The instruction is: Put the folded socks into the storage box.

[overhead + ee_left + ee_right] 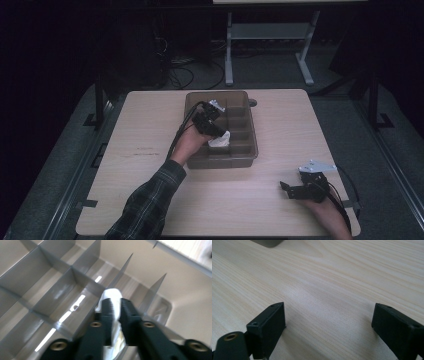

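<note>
A grey divided tray stands on the far middle of the table. My left gripper hangs over the tray's near compartments, shut on a white crumpled piece. In the left gripper view the white piece is pinched between the two black jaws of that gripper, above the tray's dividers. My right gripper rests near the table's front right edge, jaws wide apart. Its own view shows the right gripper open over bare wood, nothing between the fingers.
The light wooden table spreads around the tray. A tray corner shows at the top of the right gripper view. A white desk frame and cables lie on the floor beyond the table.
</note>
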Demonstrator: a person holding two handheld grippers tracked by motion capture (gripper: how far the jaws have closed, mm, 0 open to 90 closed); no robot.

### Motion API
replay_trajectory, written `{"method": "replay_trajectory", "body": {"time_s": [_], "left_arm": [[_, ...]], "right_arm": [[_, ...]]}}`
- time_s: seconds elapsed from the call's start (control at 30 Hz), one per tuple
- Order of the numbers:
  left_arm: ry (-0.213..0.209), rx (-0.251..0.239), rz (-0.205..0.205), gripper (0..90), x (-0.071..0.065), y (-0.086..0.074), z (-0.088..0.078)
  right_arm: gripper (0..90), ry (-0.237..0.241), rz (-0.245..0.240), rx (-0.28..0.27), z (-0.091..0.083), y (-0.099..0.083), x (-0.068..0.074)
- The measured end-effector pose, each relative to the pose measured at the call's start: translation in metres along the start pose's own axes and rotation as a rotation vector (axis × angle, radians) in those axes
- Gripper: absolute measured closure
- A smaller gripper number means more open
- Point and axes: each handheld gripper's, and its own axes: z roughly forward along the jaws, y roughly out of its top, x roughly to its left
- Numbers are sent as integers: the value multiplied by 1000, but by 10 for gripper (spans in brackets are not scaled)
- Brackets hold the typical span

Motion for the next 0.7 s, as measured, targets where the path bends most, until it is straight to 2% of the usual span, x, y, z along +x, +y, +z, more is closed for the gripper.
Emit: {"method": "replay_trajectory", "body": {"time_s": [0.07, 0.27, 0.4, 0.57, 0.63, 0.7], "left_arm": [[-6, 9, -11, 900, 0, -1, 6], [-24, 54, -38, 900, 2, -8, 27], [-30, 60, -60, 900, 5, -12, 34], [-27, 72, -65, 900, 6, -15, 40], [-12, 91, -48, 900, 4, -15, 42], [-9, 99, -48, 900, 4, -14, 43]], "right_arm": [[113, 0, 0, 0, 0, 0, 0], [113, 0, 0, 0, 0, 0, 0], [113, 0, 0, 0, 0, 0, 0], [113, 0, 0, 0, 0, 0, 0], [113, 0, 0, 0, 0, 0, 0], [113, 0, 0, 0, 0, 0, 0]]}}
